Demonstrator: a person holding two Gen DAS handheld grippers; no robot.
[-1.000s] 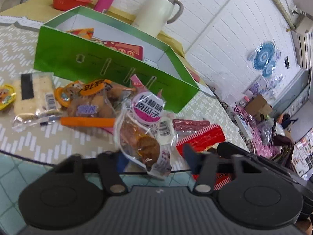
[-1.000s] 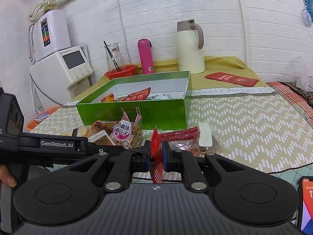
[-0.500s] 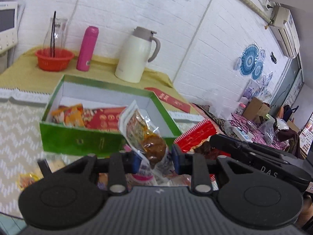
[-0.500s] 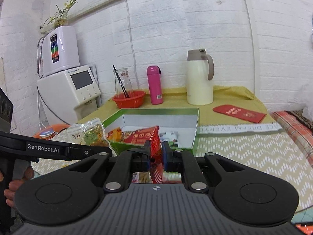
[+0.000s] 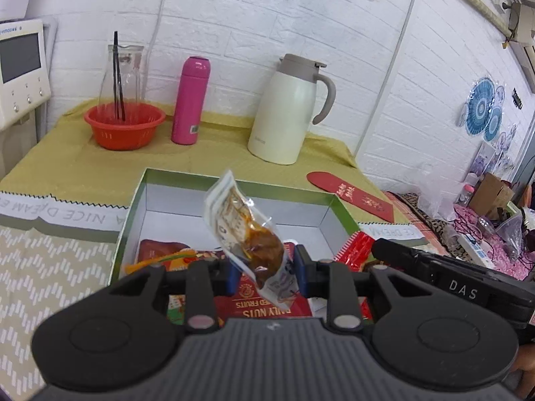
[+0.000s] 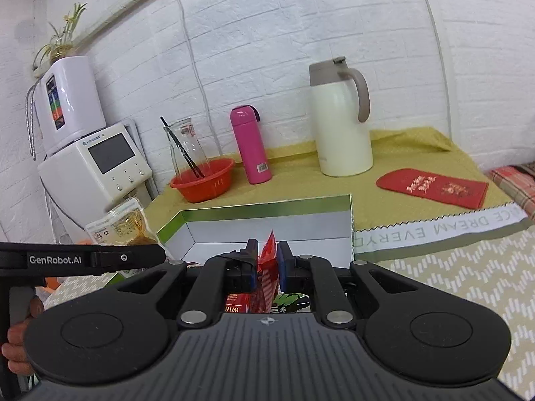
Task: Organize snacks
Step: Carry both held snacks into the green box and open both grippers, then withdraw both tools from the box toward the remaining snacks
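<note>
Over the green box [image 5: 341, 205] we hold two snacks to drop in: left gripper [image 5: 264, 272] pinching a clear snack bag [image 5: 247, 230], right gripper [image 6: 267, 262] pinching a red packet [image 6: 266, 260].

We see our left gripper [image 5: 264, 274] clamping a clear snack packet [image 5: 249, 234] between its fingers [image 5: 230, 272]. Beyond the fingers sits the green box [image 5: 133, 207]. Snacks lie inside it.

Home: thermos jug [image 5: 287, 110], water dispenser [image 6: 97, 170], tablecloth [image 5: 67, 167].

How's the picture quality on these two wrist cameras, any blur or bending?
Left wrist view: sharp, the clear snack packet crisp, the wall's bricks bowed by the fisheye. Right wrist view: slightly soft, the cream jug and green box rim smeared, black corners, the same curving.
</note>
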